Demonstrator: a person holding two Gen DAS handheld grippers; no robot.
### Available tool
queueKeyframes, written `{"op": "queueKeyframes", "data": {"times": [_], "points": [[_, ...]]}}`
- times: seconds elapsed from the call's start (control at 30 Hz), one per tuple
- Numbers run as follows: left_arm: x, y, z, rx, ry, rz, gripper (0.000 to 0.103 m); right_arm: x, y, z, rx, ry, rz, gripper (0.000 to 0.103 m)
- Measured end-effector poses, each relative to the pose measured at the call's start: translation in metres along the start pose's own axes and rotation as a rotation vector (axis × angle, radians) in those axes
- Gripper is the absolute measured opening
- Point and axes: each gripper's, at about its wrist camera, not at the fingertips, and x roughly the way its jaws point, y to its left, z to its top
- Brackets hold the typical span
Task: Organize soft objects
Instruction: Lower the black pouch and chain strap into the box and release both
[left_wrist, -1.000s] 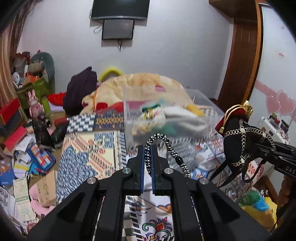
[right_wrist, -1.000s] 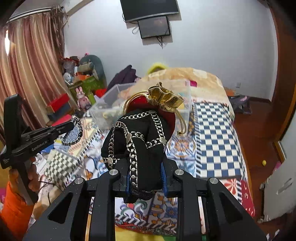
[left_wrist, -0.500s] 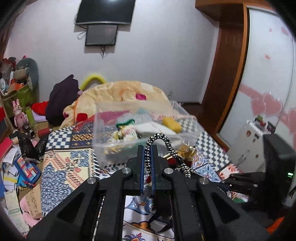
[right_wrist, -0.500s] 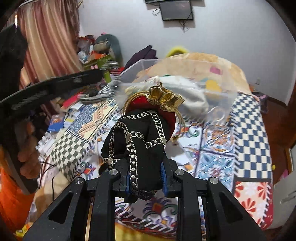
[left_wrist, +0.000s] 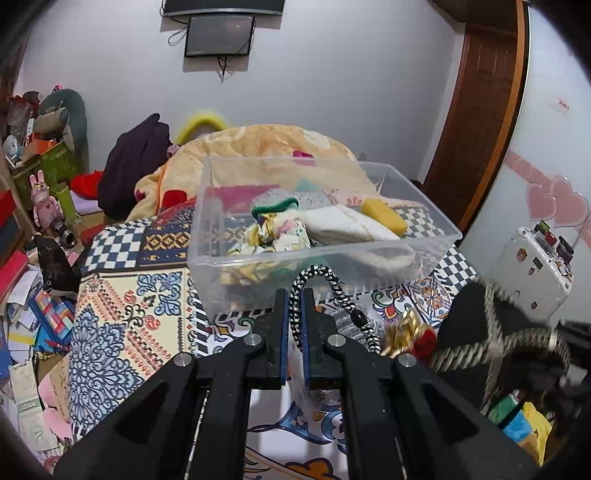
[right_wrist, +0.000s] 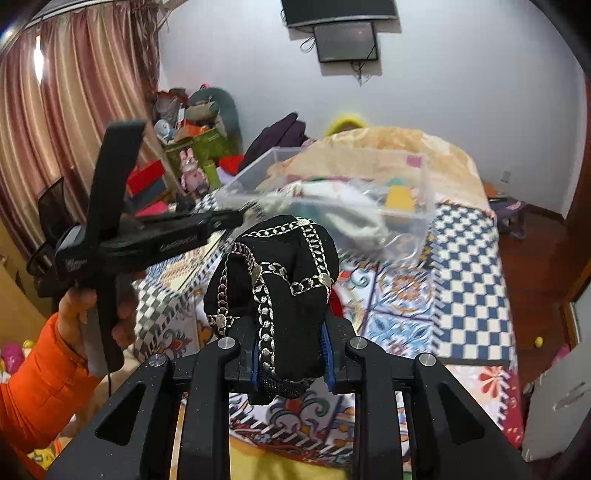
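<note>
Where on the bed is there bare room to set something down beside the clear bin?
Bare patterned bedspread lies left of the bin, and checked cover stretches along its other side toward the bed edge. The bin itself is well filled with soft items. Behind it the orange blanket is heaped; the floor pile is cluttered.

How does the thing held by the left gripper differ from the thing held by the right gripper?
The left gripper is shut on a thin black-and-white braided cord; the right gripper is shut on a bulky black cloth item trimmed with silver chain. The cord arches in a narrow loop above the jaws; the cloth item bulges in a wide lump over them. Both are soft and held before the clear plastic bin.
</note>
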Motion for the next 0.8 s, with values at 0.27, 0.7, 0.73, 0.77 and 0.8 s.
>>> {"op": "queueKeyframes", "data": {"times": [0.27, 0.7, 0.73, 0.77, 0.8], "points": [[-0.036, 0.001, 0.024, 0.014, -0.097, 0.003, 0.005, -0.012, -0.022, 0.042, 0.013, -0.111, -0.073, 0.023], [-0.036, 0.012, 0.069, 0.003, -0.18, 0.047, 0.005, 0.009, -0.033, 0.104, 0.035, -0.218, -0.137, 0.023], [-0.033, 0.013, 0.072, 0.0, -0.178, 0.053, 0.005, 0.012, -0.034, 0.106, 0.037, -0.217, -0.14, 0.023], [-0.029, 0.014, 0.074, -0.003, -0.175, 0.058, 0.005, 0.016, -0.035, 0.107, 0.038, -0.214, -0.142, 0.023], [-0.026, 0.015, 0.075, -0.006, -0.171, 0.061, 0.005, 0.021, -0.035, 0.109, 0.039, -0.21, -0.143, 0.023]]}}
